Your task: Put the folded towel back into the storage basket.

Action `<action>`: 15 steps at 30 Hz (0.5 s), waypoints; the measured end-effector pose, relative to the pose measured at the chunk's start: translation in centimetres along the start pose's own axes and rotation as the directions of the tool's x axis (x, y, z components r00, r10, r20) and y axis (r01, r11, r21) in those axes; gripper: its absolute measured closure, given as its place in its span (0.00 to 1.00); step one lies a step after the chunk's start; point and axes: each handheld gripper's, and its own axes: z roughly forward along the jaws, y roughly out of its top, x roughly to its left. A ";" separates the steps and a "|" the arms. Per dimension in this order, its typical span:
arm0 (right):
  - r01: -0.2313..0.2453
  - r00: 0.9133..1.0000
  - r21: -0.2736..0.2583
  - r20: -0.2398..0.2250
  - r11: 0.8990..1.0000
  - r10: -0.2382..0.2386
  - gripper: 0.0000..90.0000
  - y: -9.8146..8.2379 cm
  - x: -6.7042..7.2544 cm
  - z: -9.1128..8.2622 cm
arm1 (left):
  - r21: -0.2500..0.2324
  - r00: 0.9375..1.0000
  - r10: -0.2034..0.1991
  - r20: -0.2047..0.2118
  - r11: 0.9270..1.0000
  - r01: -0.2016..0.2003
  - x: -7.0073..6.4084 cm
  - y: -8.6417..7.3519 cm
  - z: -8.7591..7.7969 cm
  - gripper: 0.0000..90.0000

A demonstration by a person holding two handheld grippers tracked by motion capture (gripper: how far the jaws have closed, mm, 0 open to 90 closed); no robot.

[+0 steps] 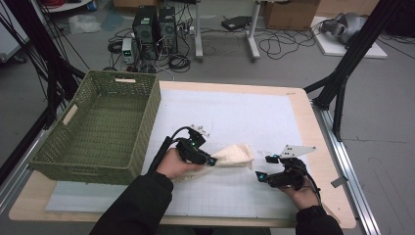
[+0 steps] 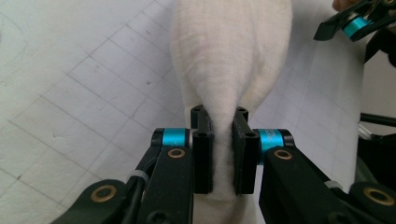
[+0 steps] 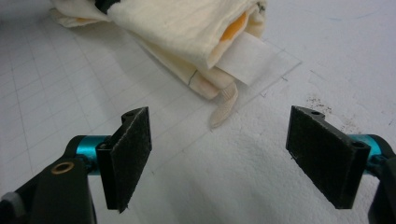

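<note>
Holding entry, left gripper: jaws clamped on a pinched fold of the cream cloth, which bunches between my pads and fans out beyond them in the left gripper view. My left hand sits at the cloth's near end, just right of the basket.

Item, right gripper: jaws wide apart, nothing between them, pads bare. It rests low over the white mat, near the cloth's far end but not touching it.

Item, cloth: folded or rolled into a long bundle, lying on the mat between my two grippers. The right gripper view shows layered edges, a patch of orange inside the fold, a white tag sticking out of the end and a small ribbed tab hanging below it.

Item, green woven basket: at the table's left, just beside my left hand. I can see nothing inside it.

Status, as I judge it: folding looks done or nearly so, and my right gripper has let go of its end. Left to do, most likely: carry the bundle by the left grip and set it in the basket without the fold falling open, as the loose far end could sag.
</note>
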 end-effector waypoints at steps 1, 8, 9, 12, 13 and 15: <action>-0.001 1.000 0.000 0.002 1.000 0.001 0.23 0.0 0.0 -0.1 | -0.009 1.000 -0.007 0.003 1.000 0.007 0.0 0.0 -0.2 0.90; -0.008 1.000 -0.006 0.000 1.000 0.008 0.22 0.0 0.0 -0.1 | -0.069 0.998 -0.053 0.019 0.996 0.054 0.2 0.2 -1.2 0.90; -0.007 1.000 -0.006 0.000 1.000 0.007 0.22 0.0 0.0 -0.1 | -0.078 0.998 -0.060 0.024 0.995 0.061 0.3 0.2 -1.3 0.90; -0.005 1.000 -0.007 0.003 1.000 0.005 0.21 0.0 -0.1 -0.1 | -0.096 0.998 -0.057 0.025 0.994 0.059 0.3 0.3 -1.6 0.90; -0.009 1.000 -0.007 0.002 1.000 0.009 0.21 0.0 -0.1 -0.1 | -0.100 0.998 -0.059 0.026 0.993 0.061 0.3 0.4 -1.7 0.90; -0.003 1.000 -0.010 0.002 1.000 0.003 0.21 0.0 -0.1 -0.1 | -0.100 0.998 -0.055 0.015 0.993 0.056 0.3 0.5 -1.9 0.90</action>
